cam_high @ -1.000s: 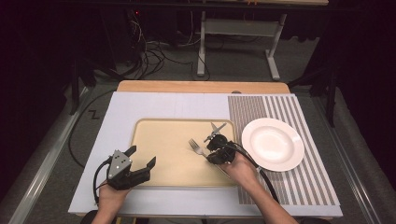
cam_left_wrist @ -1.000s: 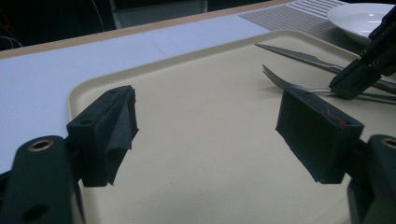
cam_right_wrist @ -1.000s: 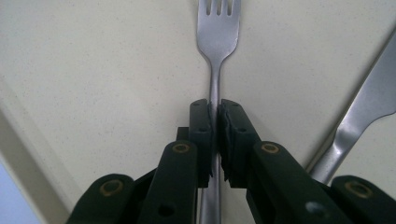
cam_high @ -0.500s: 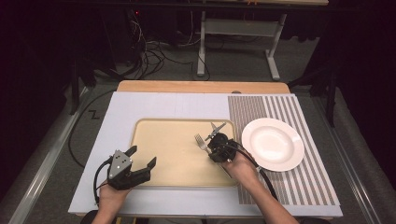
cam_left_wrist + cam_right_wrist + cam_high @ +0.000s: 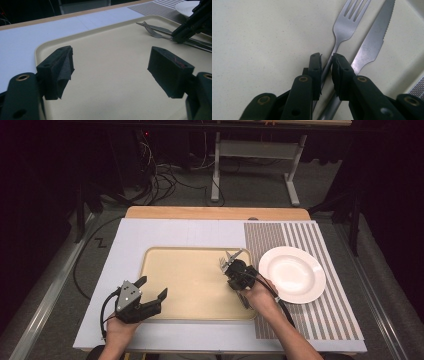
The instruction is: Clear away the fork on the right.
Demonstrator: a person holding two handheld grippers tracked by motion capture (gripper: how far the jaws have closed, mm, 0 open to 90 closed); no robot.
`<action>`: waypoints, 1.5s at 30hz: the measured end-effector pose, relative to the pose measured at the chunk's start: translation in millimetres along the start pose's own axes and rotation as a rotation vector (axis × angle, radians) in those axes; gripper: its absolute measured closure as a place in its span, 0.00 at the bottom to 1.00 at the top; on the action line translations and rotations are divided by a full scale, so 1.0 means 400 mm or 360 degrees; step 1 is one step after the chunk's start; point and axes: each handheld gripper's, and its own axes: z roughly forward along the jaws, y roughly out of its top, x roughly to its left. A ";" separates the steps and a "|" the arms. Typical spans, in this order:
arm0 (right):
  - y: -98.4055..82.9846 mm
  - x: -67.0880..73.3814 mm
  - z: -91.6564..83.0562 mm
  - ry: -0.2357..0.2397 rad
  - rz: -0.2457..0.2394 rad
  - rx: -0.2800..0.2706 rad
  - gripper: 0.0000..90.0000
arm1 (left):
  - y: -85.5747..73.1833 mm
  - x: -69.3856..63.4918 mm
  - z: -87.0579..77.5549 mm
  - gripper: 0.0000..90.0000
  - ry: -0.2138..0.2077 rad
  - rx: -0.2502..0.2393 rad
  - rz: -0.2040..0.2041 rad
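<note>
The right gripper [image 5: 327, 60], jaws narrowly parted, is straddling the fork [image 5: 342, 30] handle beside the knife [image 5: 372, 42] on the tray [image 5: 170, 295]; next, it likely must pinch and lift.

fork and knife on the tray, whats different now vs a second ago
The right gripper has crept toward the plate with the fork; its jaws have just been opening slightly, the fork's handle in the narrow gap between them. The knife, tray and open left gripper stayed put.
</note>
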 end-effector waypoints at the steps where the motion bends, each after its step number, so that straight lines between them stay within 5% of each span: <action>1: 0.000 -0.003 0.000 0.0007 0.0022 0.0002 0.88 | 0.000 0.000 0.000 0.24 0.0000 0.0001 0.0000; 8: 0.000 -0.014 0.004 0.0012 0.0093 -0.0014 0.88 | 0.000 0.000 -0.001 0.25 -0.0001 0.0002 -0.0006; 23: 0.002 -0.018 0.006 0.0015 0.0094 -0.0067 0.81 | -0.001 0.002 0.001 0.25 -0.0003 0.0001 -0.0011; 30: -0.002 -0.018 -0.029 0.0052 0.0093 -0.0167 0.78 | -0.001 0.001 -0.001 0.24 -0.0001 0.0001 -0.0008; 35: -0.016 -0.023 -0.049 0.0091 0.0115 -0.0269 0.66 | -0.001 0.001 -0.001 0.24 0.0000 0.0002 -0.0009; 45: -0.058 -0.033 -0.085 0.0037 0.0128 -0.0359 0.58 | -0.001 0.000 0.000 0.24 0.0002 0.0004 -0.0011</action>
